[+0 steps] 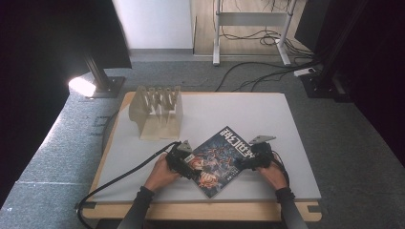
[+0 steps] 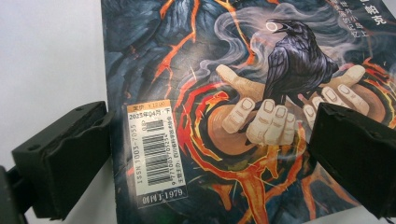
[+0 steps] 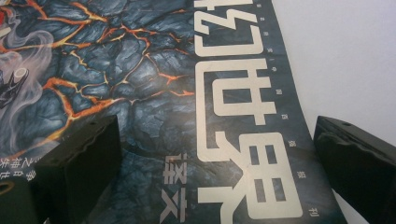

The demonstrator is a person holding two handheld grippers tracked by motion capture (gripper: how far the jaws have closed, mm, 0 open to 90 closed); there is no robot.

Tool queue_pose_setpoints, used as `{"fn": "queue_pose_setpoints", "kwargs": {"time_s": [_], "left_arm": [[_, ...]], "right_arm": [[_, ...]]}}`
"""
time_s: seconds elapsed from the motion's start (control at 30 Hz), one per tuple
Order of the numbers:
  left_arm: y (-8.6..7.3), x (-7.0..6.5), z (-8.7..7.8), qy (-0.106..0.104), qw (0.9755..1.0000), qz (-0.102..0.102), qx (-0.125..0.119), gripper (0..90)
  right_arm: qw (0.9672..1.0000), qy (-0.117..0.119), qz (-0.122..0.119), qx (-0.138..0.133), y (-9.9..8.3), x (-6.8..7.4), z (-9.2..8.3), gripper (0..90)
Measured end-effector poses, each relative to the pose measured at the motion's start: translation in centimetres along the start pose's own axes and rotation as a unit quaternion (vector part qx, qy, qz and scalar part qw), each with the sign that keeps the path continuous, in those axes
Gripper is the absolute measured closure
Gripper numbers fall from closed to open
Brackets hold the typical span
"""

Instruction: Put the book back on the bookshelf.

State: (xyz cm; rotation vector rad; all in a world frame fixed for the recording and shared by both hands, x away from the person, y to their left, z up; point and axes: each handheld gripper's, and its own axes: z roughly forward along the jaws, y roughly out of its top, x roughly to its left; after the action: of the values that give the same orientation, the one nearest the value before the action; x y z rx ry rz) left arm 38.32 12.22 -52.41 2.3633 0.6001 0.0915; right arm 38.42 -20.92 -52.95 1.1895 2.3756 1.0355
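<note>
A magazine (image 1: pixel 218 160) with a dark cover of orange lava cracks lies flat on the white table (image 1: pixel 229 109), turned like a diamond. In the left gripper view its cover (image 2: pixel 224 84) shows a raven on a hand and a barcode label. My left gripper (image 2: pixel 210 158) is open over the magazine's left edge, one jaw above bare table and one above the cover. In the high view that left gripper (image 1: pixel 190 164) sits at the magazine's left side. My right gripper (image 1: pixel 249 162) is at the magazine's right side. The right gripper (image 3: pixel 219 172) is open, straddling the cover's large white title (image 3: pixel 243 121).
A pale wooden slotted rack (image 1: pixel 156 112) stands at the table's back left. A black cable (image 1: pixel 119 179) trails from the left gripper off the front left edge. Dark stands, cables and a desk frame sit on the floor beyond the table.
</note>
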Motion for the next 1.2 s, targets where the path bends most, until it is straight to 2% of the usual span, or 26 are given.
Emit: {"fn": "queue_pose_setpoints", "kwargs": {"time_s": [0.2,0.33,0.47,0.57,0.67,0.77,0.8,0.9,0.97,1.07,1.17,1.2], "left_arm": [[-0.5,-0.6,-0.3,0.003,1.0000,-0.003,-0.004,0.0],[-0.8,-1.1,-0.4,0.001,1.0000,0.000,-0.004,0.0],[-1.0,-1.9,-0.6,-0.001,1.0000,0.004,-0.001,0.0],[-1.2,-2.7,-0.7,-0.003,1.0000,0.009,0.003,0.0],[-1.3,-3.2,-0.9,-0.011,0.9997,0.018,0.012,0.0],[-0.9,-2.5,-1.2,-0.035,0.9982,0.032,0.036,0.0],[-0.8,-2.0,-1.4,-0.031,0.9981,0.033,0.042,0.0],[-0.5,-0.4,-2.5,0.023,0.9979,0.036,0.048,0.0],[-0.5,0.8,-3.3,0.052,0.9974,0.027,0.042,0.0],[-1.1,2.4,-3.7,0.071,0.9968,0.004,0.035,0.0],[-1.6,3.0,-3.2,0.088,0.9952,0.001,0.042,0.0],[-1.8,2.9,-2.7,0.090,0.9948,0.002,0.048,0.0]], "right_arm": [[0.9999,-0.006,-0.012,-0.006,-0.4,0.7,-0.4,2.2],[0.9995,-0.020,-0.023,-0.002,-0.9,0.8,-1.6,3.8],[0.9992,-0.037,-0.008,-0.009,-2.5,0.4,-3.4,3.9],[0.9992,-0.039,-0.005,0.000,-3.3,0.4,-3.6,3.8],[0.9989,-0.046,-0.005,-0.002,-3.6,0.3,-3.5,2.9],[0.9989,-0.047,-0.007,0.000,-3.5,0.3,-3.5,1.7],[0.9988,-0.048,-0.010,0.000,-3.5,0.2,-3.4,0.7],[0.9988,-0.049,-0.006,-0.001,-3.6,0.1,-3.2,0.0],[0.9988,-0.048,-0.005,-0.001,-3.6,0.1,-3.2,0.0],[0.9987,-0.050,-0.007,0.000,-3.5,0.1,-3.2,0.0],[0.9985,-0.055,-0.006,0.001,-3.3,0.0,-3.0,0.0],[0.9980,-0.063,-0.008,-0.001,-3.0,0.0,-2.7,0.0]]}}
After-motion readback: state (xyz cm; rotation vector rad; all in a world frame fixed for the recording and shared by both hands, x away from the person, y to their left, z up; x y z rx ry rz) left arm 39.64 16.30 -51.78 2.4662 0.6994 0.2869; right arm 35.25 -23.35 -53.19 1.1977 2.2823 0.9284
